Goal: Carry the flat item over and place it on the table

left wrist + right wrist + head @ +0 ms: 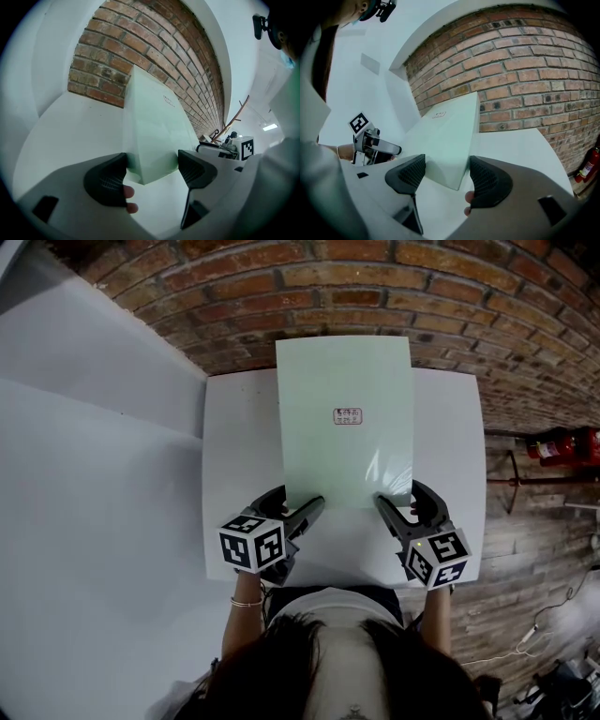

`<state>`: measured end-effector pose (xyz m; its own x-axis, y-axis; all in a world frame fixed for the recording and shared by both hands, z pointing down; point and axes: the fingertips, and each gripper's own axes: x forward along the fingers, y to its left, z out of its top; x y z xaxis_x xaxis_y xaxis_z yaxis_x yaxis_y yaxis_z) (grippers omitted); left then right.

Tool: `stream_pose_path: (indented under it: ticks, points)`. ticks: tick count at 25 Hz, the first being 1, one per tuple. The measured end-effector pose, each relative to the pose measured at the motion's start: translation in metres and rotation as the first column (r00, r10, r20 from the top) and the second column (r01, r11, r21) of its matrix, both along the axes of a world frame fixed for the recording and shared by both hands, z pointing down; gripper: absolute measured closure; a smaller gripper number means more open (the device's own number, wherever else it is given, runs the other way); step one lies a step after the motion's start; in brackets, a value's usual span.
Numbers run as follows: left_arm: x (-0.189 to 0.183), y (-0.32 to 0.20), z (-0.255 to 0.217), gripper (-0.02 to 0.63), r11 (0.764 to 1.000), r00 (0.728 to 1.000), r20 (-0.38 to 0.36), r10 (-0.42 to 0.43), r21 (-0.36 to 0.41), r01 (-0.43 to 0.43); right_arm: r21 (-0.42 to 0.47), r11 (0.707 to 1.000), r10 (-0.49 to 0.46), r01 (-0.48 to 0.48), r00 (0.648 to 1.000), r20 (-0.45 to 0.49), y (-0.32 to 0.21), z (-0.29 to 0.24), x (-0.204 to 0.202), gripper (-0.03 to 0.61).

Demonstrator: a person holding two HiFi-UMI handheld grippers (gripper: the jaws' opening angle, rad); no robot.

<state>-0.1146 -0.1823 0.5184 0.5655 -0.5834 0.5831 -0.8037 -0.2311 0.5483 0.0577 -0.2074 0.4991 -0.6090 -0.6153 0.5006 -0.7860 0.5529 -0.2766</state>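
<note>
Left tool (298, 500), right tool (397, 495) grip green sheet's (345, 451) near corners.

The green sheet (345, 418) covers the middle of the worktop (239, 437) and rises before the brick wall (281, 287) that closes the far side. Bare worktop is free on both sides of the sheet and along the near edge. A white partition (94, 427) blocks the left; the right opens to the floor (534, 559). Sheet corners fill the jaws of the left gripper (292, 501) and right gripper (403, 499).
</note>
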Motion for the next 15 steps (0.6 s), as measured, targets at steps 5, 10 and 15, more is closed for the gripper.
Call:
stream_pose_path:
  ticks: [5, 10, 15]
  points:
    - [-0.002, -0.004, 0.007, 0.255, 1.0, 1.0, -0.001, -0.002, -0.017, 0.002, -0.019, 1.0, -0.001, 0.001, 1.0, -0.002, -0.005, 0.007, -0.002, 0.256]
    - [-0.002, -0.008, 0.014, 0.255, 0.999, 1.0, 0.001, 0.001, -0.032, -0.001, -0.036, 0.999, 0.0, 0.0, 1.0, -0.004, -0.009, 0.015, -0.002, 0.256]
    - [-0.002, -0.011, 0.02, 0.255, 0.999, 1.0, 0.004, -0.001, -0.051, 0.001, -0.057, 0.998, -0.002, 0.002, 1.0, -0.005, -0.013, 0.022, -0.003, 0.256]
